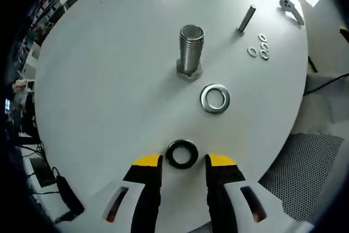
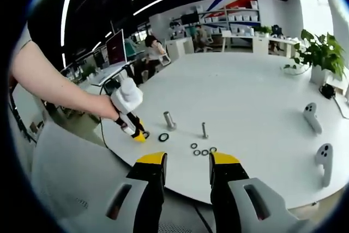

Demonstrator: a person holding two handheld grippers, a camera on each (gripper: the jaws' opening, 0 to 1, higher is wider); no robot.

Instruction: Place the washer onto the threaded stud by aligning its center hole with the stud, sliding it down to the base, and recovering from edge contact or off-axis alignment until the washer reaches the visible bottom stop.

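A large threaded stud (image 1: 191,47) stands upright on its hex base on the white round table (image 1: 109,80). A silver washer (image 1: 215,98) lies flat just to its near right. Closer in, a black washer (image 1: 181,154) lies flat on the table between the yellow tips of my left gripper (image 1: 184,162), which is open and not clamped on it. In the right gripper view a hand holds the left gripper (image 2: 139,133) low at the table's near left, beside the stud (image 2: 169,120) and a washer (image 2: 163,137). My right gripper (image 2: 188,159) is open, empty, off the table's near edge.
A thin stud (image 1: 246,19) stands further back with three small washers (image 1: 259,47) beside it. Two white controllers (image 1: 292,9) lie at the far edge, one of them (image 2: 311,115) at the right in the right gripper view. Office desks and a plant (image 2: 322,53) lie beyond.
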